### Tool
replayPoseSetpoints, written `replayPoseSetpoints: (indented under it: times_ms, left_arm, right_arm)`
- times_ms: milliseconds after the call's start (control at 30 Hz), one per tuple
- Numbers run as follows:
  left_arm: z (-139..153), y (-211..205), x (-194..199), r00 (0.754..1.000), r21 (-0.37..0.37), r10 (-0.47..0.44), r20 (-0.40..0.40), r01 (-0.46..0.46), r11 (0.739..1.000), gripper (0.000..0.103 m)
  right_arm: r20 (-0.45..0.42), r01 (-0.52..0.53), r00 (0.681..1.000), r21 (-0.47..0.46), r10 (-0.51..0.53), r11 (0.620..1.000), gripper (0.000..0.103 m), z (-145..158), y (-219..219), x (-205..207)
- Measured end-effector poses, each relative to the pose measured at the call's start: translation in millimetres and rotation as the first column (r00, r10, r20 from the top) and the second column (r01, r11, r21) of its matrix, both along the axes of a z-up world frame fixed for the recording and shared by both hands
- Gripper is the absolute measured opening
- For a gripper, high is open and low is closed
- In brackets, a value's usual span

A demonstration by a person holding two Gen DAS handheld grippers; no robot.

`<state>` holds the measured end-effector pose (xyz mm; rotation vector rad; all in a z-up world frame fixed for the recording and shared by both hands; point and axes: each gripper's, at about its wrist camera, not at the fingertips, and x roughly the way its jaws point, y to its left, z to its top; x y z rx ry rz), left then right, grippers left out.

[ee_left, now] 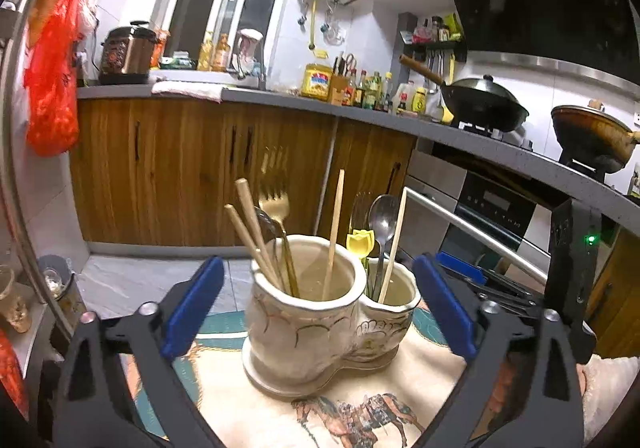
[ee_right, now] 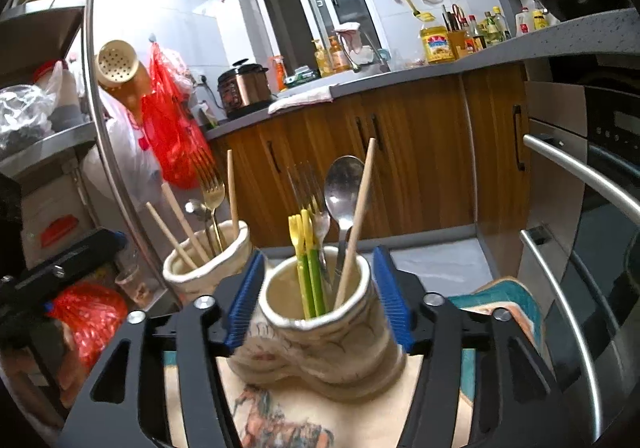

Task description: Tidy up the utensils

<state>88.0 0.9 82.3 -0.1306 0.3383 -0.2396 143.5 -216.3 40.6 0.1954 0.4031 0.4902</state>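
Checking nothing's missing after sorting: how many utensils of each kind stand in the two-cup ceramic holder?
Chopsticks: 4
Forks: 2
Spoons: 2
Yellow-green picks: 2
Total: 10

Quick count of what's sitting in the double ceramic holder [ee_left: 304, 332]: four wooden chopsticks [ee_left: 334, 232] total, three in the bigger cup and one in the smaller. Two metal spoons, a small one [ee_right: 197, 208] in the big cup and a larger one [ee_right: 343, 188] in the small cup. Two forks, one gold [ee_left: 275, 204], one silver [ee_right: 310, 192]. Plus two little yellow-and-green plastic picks [ee_right: 302, 248] in the small cup.
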Motion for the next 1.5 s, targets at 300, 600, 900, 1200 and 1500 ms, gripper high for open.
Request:
replayPoseSetpoints:
  times_ms: [300,600,900,1200,1500]
  left_arm:
    - [1.5,6.6,-45.7,0.998,0.088,0.065,-0.005,-0.065,0.994,0.097]
    - [-15.7,9.7,-71.7,0.979,0.176,0.191,-0.069,-0.176,0.969,0.097]
    - [-26.1,17.6,-73.4,0.969,0.168,0.224,-0.102,-0.205,0.964,0.097]
    - [-27.0,15.5,-72.3,0.968,0.179,0.226,-0.106,-0.205,0.962,0.097]
    - [-27.5,15.2,-72.9,0.969,0.181,0.225,-0.105,-0.204,0.962,0.097]
  right_arm:
    - [-0.019,0.008,1.0,-0.072,-0.009,0.997,0.093,7.7,-17.9,-41.0]
    - [0.007,0.046,0.999,-0.183,-0.046,0.982,0.098,0.7,-14.3,-74.4]
    - [-0.01,0.035,0.999,-0.241,-0.038,0.97,0.098,-8.1,-5.8,-82.1]
    - [-0.016,0.029,0.999,-0.232,-0.033,0.972,0.098,-8.6,-6.3,-81.7]
    - [-0.014,0.032,0.999,-0.229,-0.036,0.973,0.098,-8.0,-6.2,-82.8]
